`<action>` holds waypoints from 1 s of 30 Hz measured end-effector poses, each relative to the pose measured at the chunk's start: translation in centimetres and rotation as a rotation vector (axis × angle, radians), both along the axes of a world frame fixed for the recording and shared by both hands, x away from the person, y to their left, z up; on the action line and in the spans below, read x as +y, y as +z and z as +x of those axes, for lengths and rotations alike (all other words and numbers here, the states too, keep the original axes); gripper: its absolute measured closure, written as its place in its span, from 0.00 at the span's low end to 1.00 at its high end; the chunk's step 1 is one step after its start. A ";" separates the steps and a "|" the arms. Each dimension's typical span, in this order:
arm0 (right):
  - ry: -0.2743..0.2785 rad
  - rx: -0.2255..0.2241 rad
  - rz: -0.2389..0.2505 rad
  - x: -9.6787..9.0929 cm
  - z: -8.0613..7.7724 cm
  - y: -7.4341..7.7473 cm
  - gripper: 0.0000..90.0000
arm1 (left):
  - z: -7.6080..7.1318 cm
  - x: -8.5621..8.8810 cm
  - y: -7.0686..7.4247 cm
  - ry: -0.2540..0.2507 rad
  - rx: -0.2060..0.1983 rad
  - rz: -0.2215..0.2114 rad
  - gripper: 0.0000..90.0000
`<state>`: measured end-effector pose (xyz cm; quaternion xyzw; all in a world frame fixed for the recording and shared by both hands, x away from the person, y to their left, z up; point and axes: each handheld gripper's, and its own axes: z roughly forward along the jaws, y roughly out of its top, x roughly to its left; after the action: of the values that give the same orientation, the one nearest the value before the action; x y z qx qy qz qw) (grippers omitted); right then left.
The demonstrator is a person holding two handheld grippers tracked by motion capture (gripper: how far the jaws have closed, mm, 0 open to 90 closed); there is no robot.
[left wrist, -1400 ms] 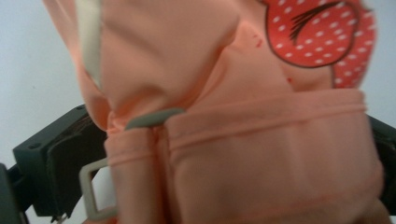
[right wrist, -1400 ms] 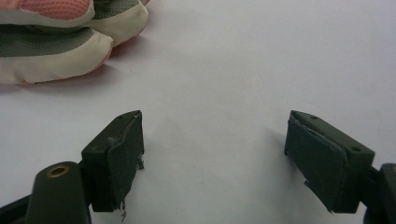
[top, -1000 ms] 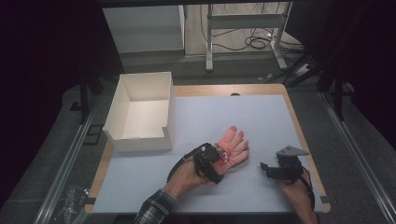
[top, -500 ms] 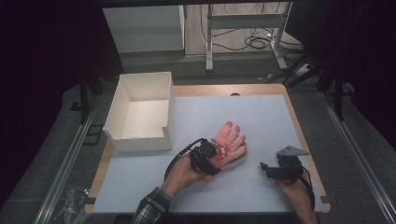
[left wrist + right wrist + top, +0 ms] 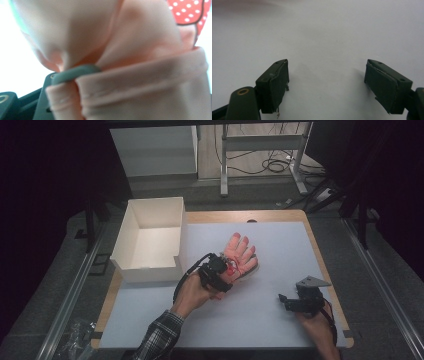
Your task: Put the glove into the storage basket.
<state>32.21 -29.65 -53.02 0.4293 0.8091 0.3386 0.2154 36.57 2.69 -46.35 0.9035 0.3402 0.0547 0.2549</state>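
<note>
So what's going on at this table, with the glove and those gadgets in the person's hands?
A person sits at a white table holding a two-jaw tool in each hand. The left tool has just clamped shut on the cuff of a pink glove, which lies beside an open white box; the left gripper view shows the cuff pinched in its jaws. The right tool rests over bare table, jaws open, holding nothing. The box looks empty so far.

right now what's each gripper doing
left gripper: shut on the pink fabric glove, at its cuff
right gripper: open, holding nothing
</note>
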 end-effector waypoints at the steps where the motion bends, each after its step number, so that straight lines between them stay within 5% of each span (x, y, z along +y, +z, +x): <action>1: 0.000 0.000 0.000 0.0 0.0 0.0 0.22 | 0.1 0.0 0.3 0.003 -0.003 0.001 0.47; 18: 0.000 0.001 0.001 0.0 0.0 0.0 0.22 | 3.0 0.5 4.9 0.077 -0.022 0.005 0.46; 30: 0.002 0.000 -0.001 0.0 0.0 0.0 0.22 | 4.8 2.6 8.7 0.149 -0.032 -0.017 0.46</action>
<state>32.20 -29.65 -53.03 0.4284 0.8097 0.3383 0.2153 41.35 5.27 -37.65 0.8726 0.4027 0.0851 0.2630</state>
